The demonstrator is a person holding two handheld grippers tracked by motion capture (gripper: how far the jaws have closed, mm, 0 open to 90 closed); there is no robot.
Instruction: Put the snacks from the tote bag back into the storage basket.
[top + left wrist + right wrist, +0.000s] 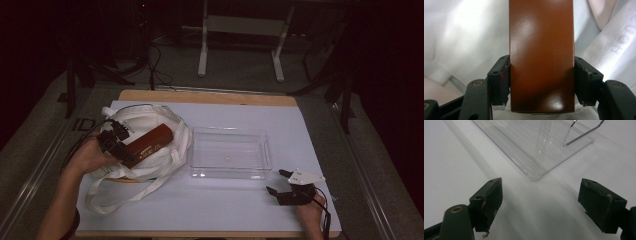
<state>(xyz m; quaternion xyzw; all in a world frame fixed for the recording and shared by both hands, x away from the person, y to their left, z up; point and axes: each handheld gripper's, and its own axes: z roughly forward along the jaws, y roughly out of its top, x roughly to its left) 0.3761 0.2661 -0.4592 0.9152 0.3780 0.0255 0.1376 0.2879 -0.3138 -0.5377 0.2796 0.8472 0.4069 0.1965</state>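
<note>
Right gripper [540, 202]: jaws wide apart, nothing btwn them, hovering over white table cover [454, 165]. Clear plastic tray [536, 145] sits ahead, farther off, its rounded near corner roughly centred btwn the jaws, apart from both. Left jaw pad is scuffed w/ a frayed bit at its lower edge.

The reddish-brown box [151, 142] is long and glossy – it lies slanted over the white cloth bag [172, 150], its far end toward 2 o'clock. The bag is crumpled, its straps loose toward 6 o'clock. At 3 o'clock of it stands a clear, empty tray [230, 152].
</note>
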